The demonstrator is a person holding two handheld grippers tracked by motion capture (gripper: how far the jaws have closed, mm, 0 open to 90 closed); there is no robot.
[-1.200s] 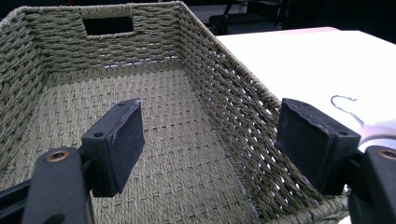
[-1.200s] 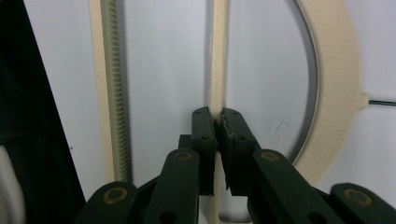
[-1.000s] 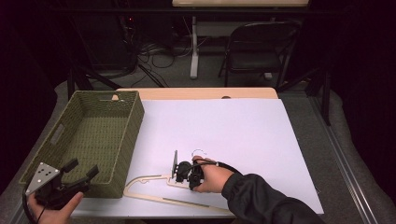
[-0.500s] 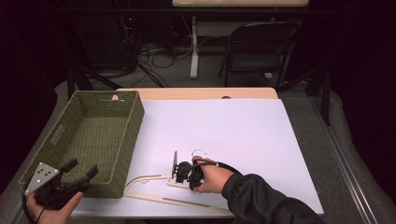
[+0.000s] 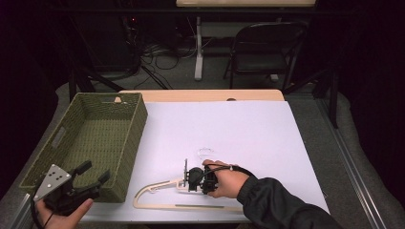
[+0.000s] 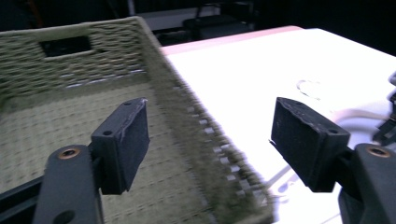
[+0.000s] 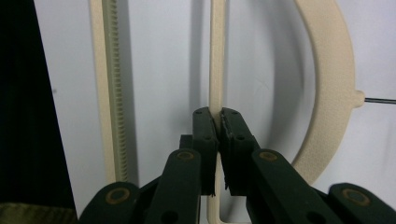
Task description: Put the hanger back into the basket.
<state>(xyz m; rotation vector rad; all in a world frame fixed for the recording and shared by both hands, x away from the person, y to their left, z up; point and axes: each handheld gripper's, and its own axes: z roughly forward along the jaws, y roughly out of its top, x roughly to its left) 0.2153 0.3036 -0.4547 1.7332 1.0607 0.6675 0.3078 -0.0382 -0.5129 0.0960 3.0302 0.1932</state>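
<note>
With my right gripper [image 7: 218, 122] fingers clenched on the cream plastic hanger's [image 5: 157, 190] thin bar, I lift level toward the green woven basket [image 5: 119, 119] at ten o'clock, left gripper [image 5: 93, 174] fingers released.

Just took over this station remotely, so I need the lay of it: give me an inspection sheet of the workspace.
Surface: white sheet over a wooden table.
Job's things: cream hanger flat near the front edge; green woven basket at the left, nothing seen inside.
Clutter: nothing seen.
Grippers: right tool shut on a thin hanger bar; left tool open, jaws either side of the basket's near wall.
Cables: one loops over the right hand; more on the floor behind.
Surroundings: dark room, folding chair behind the table.
</note>
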